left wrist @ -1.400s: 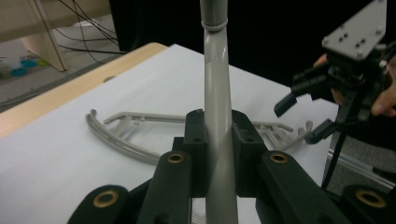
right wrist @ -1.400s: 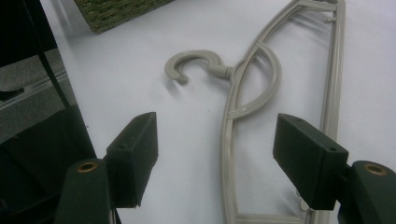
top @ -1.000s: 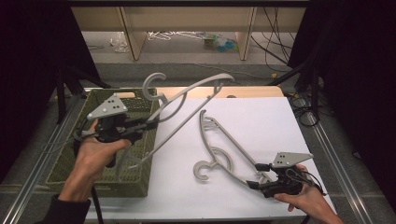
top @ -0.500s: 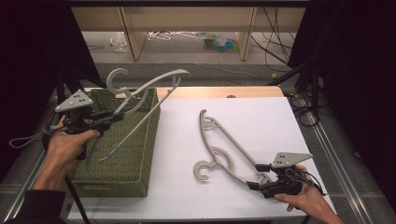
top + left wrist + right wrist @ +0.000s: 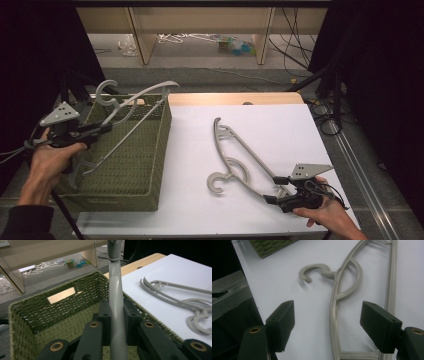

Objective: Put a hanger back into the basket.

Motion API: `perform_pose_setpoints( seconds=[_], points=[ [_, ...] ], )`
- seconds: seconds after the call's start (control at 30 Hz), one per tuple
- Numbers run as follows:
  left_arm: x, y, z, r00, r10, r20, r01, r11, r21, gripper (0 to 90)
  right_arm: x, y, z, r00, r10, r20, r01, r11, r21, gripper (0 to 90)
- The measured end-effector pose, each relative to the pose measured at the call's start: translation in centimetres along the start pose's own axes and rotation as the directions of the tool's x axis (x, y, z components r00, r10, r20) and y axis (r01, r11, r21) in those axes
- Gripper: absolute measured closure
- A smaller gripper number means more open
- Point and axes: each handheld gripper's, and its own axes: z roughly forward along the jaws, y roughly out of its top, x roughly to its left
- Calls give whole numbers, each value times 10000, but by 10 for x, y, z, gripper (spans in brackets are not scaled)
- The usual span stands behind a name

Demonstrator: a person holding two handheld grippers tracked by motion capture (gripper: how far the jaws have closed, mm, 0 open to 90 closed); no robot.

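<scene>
Clamping hanger (image 5: 115, 302) in left claw (image 5: 116, 315), over basket (image 5: 150, 150)

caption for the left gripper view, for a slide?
Left gripper clamps a grey hanger over the green basket; second hanger lies on the white table.

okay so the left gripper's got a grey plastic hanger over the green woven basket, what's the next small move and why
Probably lower the left gripper and open it. Its jaws are shut on the grey plastic hanger, which hangs tilted above the green woven basket, not yet inside. The open right gripper waits at the second grey hanger on the white table.
</scene>
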Motion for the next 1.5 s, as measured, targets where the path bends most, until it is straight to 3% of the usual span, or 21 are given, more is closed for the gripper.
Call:
perform_pose_setpoints(
  seconds=[0.13, 0.17, 0.3, 0.6, 0.77, 0.9, 1.07, 1.13, 1.17, 1.27, 1.3, 1.33, 1.37, 1.4, 1.43, 1.5],
  points=[
    [11, -11, -1, 10000, 27, -50, -27, 10000, -48, 790, 1, 0, 0, 10000, 72, -32, -72, 10000, 44, 285],
    [15, -15, -2, 9997, 7, -230, -5, 10000, 50, 790, 0, 0, 0, 10000, 74, -52, -74, 10000, 46, 285],
    [19, -22, -1, 9992, -33, -389, 40, 9998, 177, 790, 0, 0, 1, 10000, 54, -9, -54, 10000, 32, 285],
    [31, -37, 2, 9974, -581, -438, 605, 9966, 558, 790, 0, -1, 1, 10000, 68, -5, -68, 10000, 52, 285],
    [35, -44, 3, 9966, -735, -359, 759, 9946, 710, 790, 0, -1, 1, 9999, 132, -41, -131, 9999, 78, 285],
    [35, -49, 12, 9971, -680, -334, 713, 9914, 1096, 789, 0, -1, 2, 10000, 79, -2, -79, 9999, 95, 285],
    [35, -53, 23, 9967, -687, -434, 759, 9781, 1940, 786, 0, -1, 1, 9998, 193, -44, -193, 9997, 147, 285],
    [36, -55, 28, 9962, -664, -562, 783, 9662, 2455, 783, -1, -1, 1, 9999, 137, -32, -137, 9998, 144, 285],
    [36, -55, 28, 9962, -664, -562, 783, 9662, 2455, 781, -1, -1, 1, 9999, 137, -32, -137, 9998, 144, 285],
    [35, -56, 35, 9911, -753, -1100, 1036, 9543, 2804, 774, -1, -2, 1, 9998, 170, -49, -169, 9997, 175, 285],
    [36, -57, 35, 9921, -616, -1088, 921, 9487, 3024, 773, -1, -2, 1, 9999, 142, -49, -142, 9998, 169, 285],
    [38, -62, 36, 9895, -572, -1330, 982, 9401, 3265, 768, -1, -2, 2, 9999, 98, -30, -97, 9998, 166, 285],
    [38, -62, 36, 9895, -572, -1330, 982, 9401, 3265, 767, -1, -2, 2, 9999, 98, -30, -97, 9998, 166, 285],
    [39, -65, 36, 9870, -645, -1473, 1099, 9391, 3255, 767, -1, -2, 2, 9999, 99, -18, -99, 9998, 166, 285],
    [41, -69, 36, 9829, -824, -1646, 1340, 9334, 3329, 756, -1, -2, 2, 9999, 133, -44, -132, 9997, 186, 285],
    [41, -70, 37, 9794, -898, -1807, 1462, 9329, 3291, 745, -1, -2, 2, 9999, 164, -33, -163, 9997, 205, 285]
  ],
)
